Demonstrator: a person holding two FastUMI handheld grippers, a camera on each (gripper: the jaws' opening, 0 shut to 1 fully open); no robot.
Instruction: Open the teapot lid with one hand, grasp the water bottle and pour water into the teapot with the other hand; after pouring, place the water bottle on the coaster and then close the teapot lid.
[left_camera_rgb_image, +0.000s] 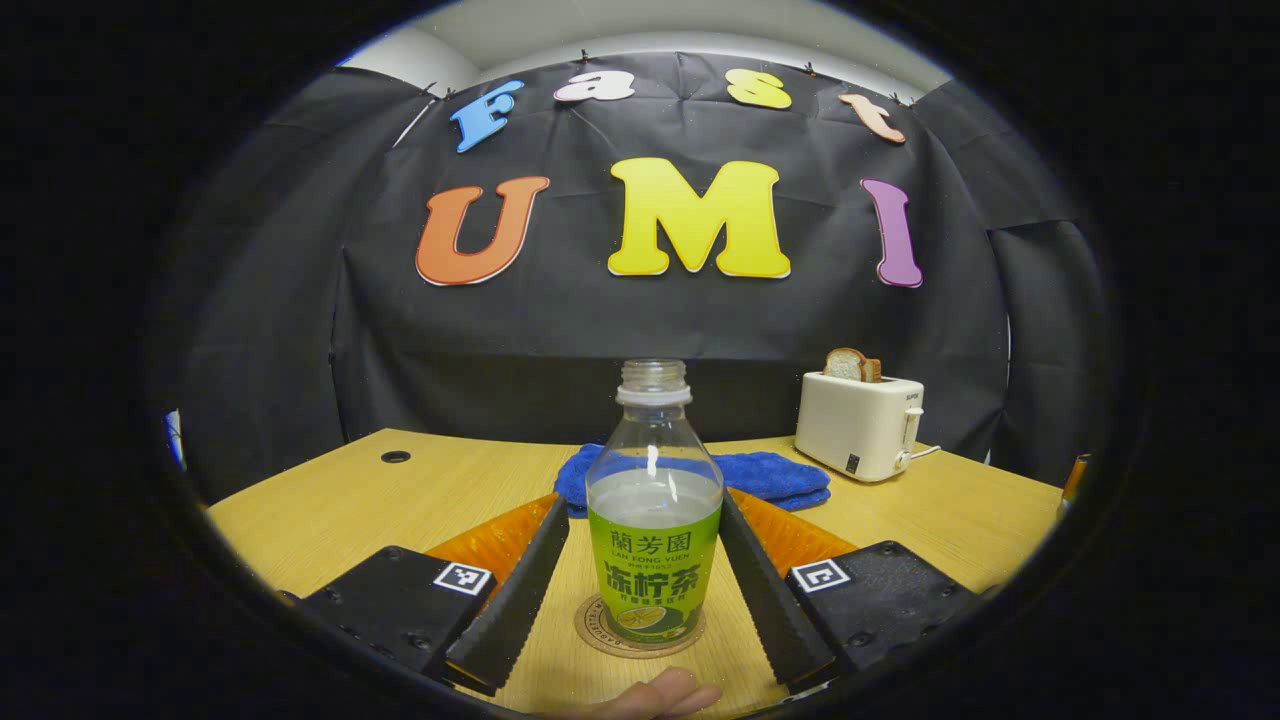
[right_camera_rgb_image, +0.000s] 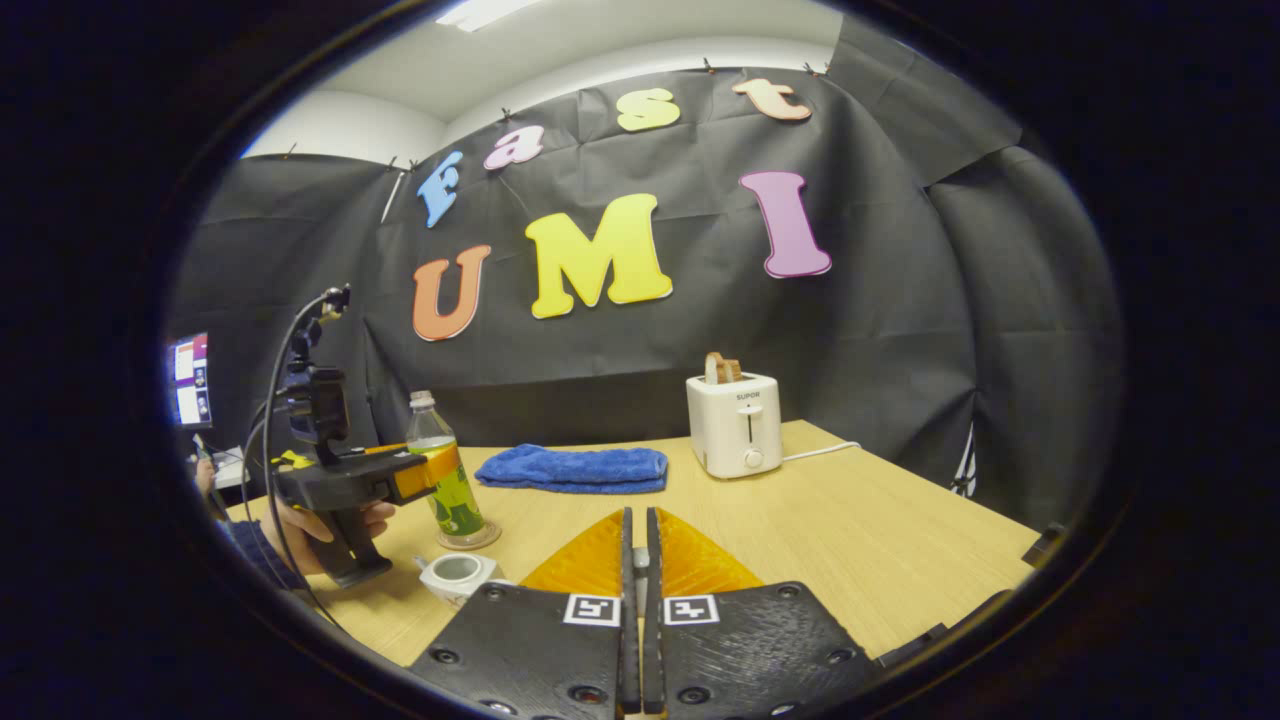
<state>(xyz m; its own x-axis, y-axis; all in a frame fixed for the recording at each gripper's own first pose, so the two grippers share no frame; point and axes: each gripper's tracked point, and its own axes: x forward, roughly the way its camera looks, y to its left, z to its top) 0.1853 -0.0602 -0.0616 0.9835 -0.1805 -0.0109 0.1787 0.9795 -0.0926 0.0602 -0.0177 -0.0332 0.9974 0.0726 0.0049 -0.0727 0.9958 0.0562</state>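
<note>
The water bottle (left_camera_rgb_image: 654, 520) stands upright on the round coaster (left_camera_rgb_image: 600, 632) on the wooden table (left_camera_rgb_image: 330, 510). It has no cap on, and it is partly full of water. The left gripper (left_camera_rgb_image: 640, 560) has its fingers (left_camera_rgb_image: 515, 590) spread wide, one on each side of the bottle. They are close to the bottle but there is a little gap, so they do not squeeze it. A bit of a hand (left_camera_rgb_image: 650, 697) peeks in just in front of the coaster.

In the right gripper view, the left gripper (right_camera_rgb_image: 430, 475) is by the bottle (right_camera_rgb_image: 445, 480), and a hand (right_camera_rgb_image: 320, 525) holds its handle. The small white teapot (right_camera_rgb_image: 457, 574) sits on the table just in front of the bottle. Its top is open, with no lid on it.

The right gripper (right_camera_rgb_image: 637, 540) has its fingers (right_camera_rgb_image: 625, 560) nearly shut, with just a thin slit. I cannot tell if something is pinched in there.

Behind the bottle lies a blue towel (left_camera_rgb_image: 770, 475). Farther right of the bottle is a white toaster (left_camera_rgb_image: 860, 425) with bread (left_camera_rgb_image: 850, 364) sticking out.
</note>
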